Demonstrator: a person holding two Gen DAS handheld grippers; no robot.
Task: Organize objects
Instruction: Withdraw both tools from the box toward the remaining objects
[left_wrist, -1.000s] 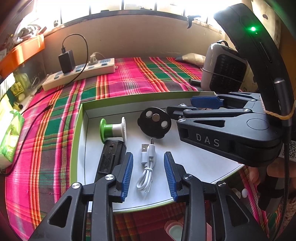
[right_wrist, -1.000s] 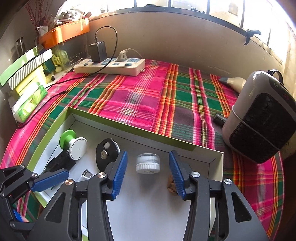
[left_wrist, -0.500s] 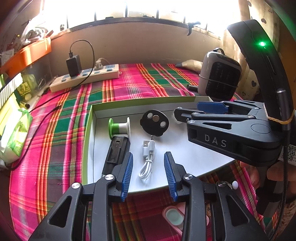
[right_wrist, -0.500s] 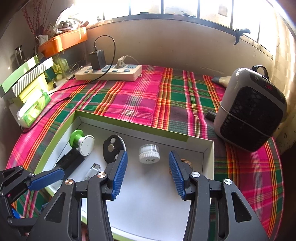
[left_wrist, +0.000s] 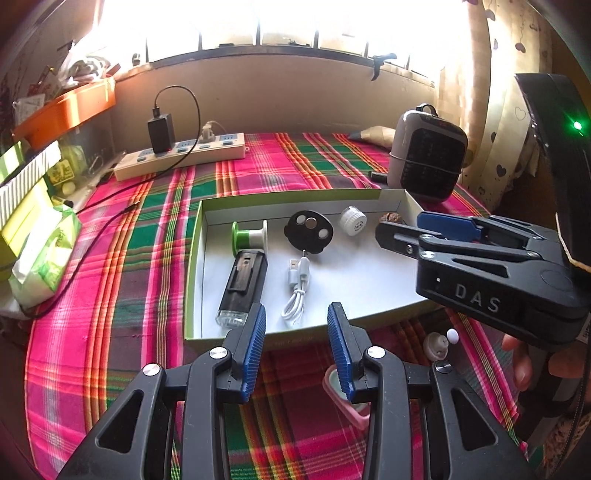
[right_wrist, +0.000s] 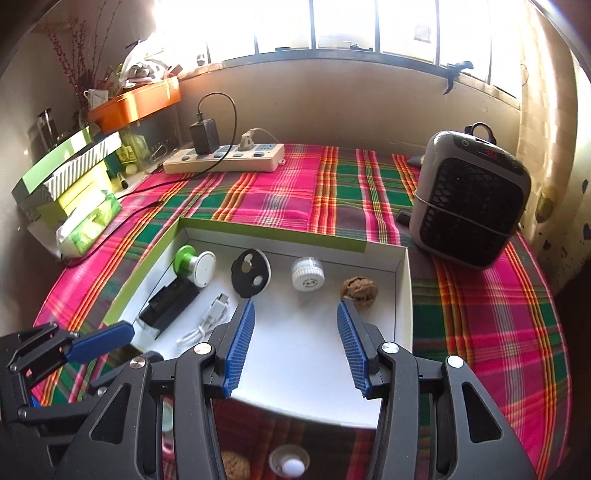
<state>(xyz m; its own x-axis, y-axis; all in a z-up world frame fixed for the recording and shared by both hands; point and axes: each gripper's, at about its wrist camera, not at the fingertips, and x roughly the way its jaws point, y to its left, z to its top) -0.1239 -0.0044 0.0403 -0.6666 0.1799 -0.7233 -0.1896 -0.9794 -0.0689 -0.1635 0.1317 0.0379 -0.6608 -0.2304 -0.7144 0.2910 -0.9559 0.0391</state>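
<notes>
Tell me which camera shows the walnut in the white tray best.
The right wrist view: the walnut lies whole and unobstructed near the tray's right wall, beside the white cap. In the left wrist view it is small, at the far corner, partly hidden behind the right hand-held gripper.

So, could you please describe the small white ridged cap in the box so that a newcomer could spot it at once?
Find the shallow green-edged box on the plaid cloth. Along its far wall runs a row of small things; the white cap is second from the right, between the black disc and the walnut. It alone is a squat white cylinder with a ridged rim.
</notes>
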